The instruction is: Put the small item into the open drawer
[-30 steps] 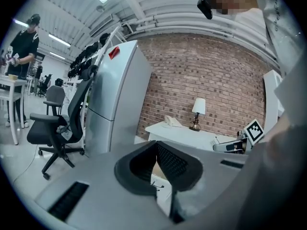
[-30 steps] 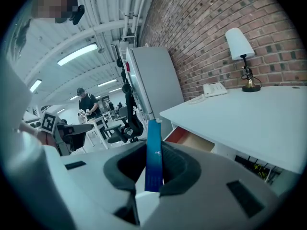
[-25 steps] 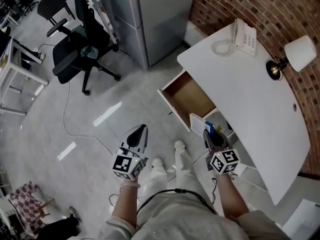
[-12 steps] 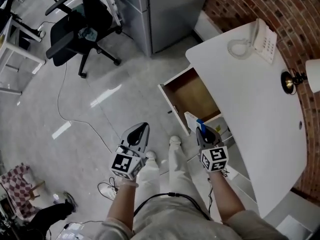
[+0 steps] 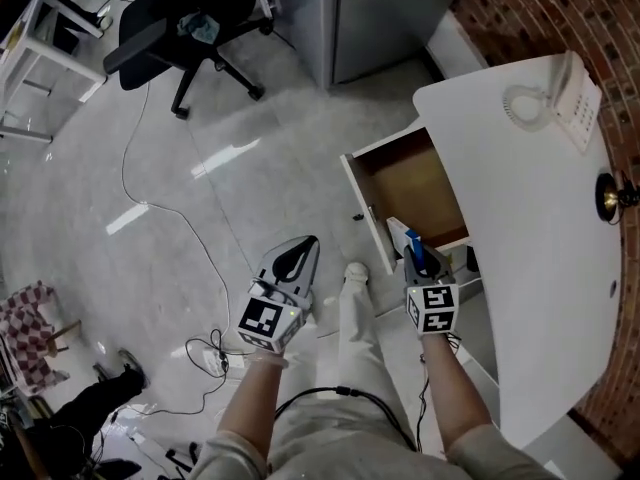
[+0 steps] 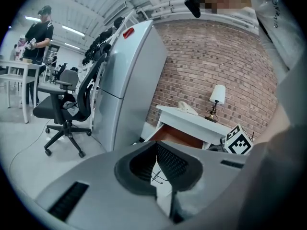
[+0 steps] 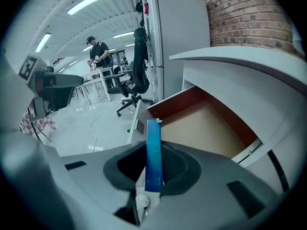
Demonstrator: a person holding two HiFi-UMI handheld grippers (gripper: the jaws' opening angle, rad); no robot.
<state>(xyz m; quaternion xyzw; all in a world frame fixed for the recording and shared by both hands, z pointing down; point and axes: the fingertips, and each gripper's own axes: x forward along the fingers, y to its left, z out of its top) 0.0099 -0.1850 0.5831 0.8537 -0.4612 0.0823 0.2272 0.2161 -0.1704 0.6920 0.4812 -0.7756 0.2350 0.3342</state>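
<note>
The small item is a thin blue box [image 7: 154,147], standing on edge between the jaws of my right gripper [image 7: 153,163], which is shut on it. In the head view the blue box [image 5: 412,240] pokes out of the right gripper [image 5: 416,260] just at the near front corner of the open drawer [image 5: 440,203]. The drawer [image 7: 206,131] has a wooden bottom with nothing visible in it, and sticks out of the white desk [image 5: 540,218]. My left gripper [image 5: 298,260] hangs over the floor left of the drawer. Its jaws are shut with nothing between them [image 6: 155,147].
A white telephone [image 5: 572,86] and a lamp [image 5: 612,194] sit on the desk against the brick wall [image 5: 540,8]. A grey cabinet [image 5: 385,8] stands beyond the drawer. A black office chair [image 5: 185,28] and a cable [image 5: 135,183] are on the floor at left.
The head view has swung, so the desk and drawer sit further right. The right gripper with the blue box has come closer to the drawer's front corner. The left gripper stays shut.
</note>
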